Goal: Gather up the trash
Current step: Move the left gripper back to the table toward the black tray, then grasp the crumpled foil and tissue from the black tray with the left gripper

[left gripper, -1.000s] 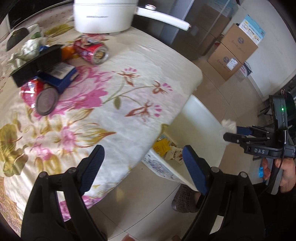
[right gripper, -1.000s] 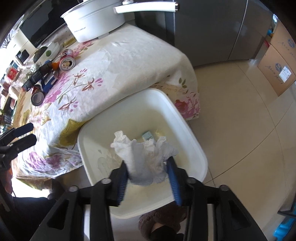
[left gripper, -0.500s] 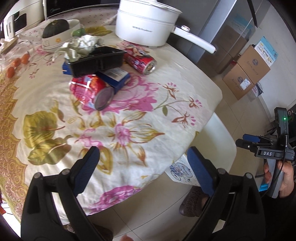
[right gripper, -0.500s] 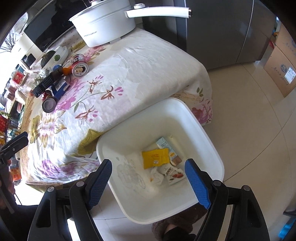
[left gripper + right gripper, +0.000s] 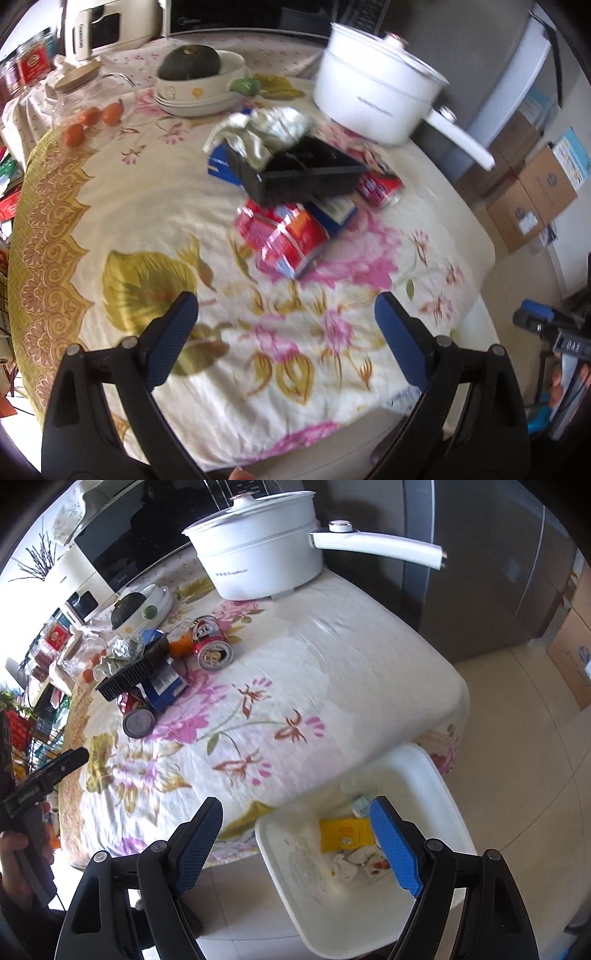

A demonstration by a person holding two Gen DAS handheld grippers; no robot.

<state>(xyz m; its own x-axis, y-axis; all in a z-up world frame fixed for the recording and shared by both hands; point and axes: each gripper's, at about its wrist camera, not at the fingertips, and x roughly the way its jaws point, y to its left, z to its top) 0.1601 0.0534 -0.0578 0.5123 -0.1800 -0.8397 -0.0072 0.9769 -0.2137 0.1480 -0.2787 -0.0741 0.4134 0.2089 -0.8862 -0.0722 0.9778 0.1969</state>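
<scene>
- Left tool (image 5: 284, 314) and right tool (image 5: 295, 816) both gape empty, jaws just widened.
- "DAS" marks the right tool.
- Red cans (image 5: 286, 236), label blurred, lie on the worktop (image 5: 147, 206).
- White bin (image 5: 436, 775) holds wrappers (image 5: 345, 834).

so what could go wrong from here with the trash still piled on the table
1. The black tray lies tilted on the crushed red can and blue carton; pulling one could topple the rest.
2. The crumpled paper resting on the tray's edge may fall off if the tray is lifted.
3. The other red can lies on its side on the tablecloth and could roll when a claw nudges it.
</scene>
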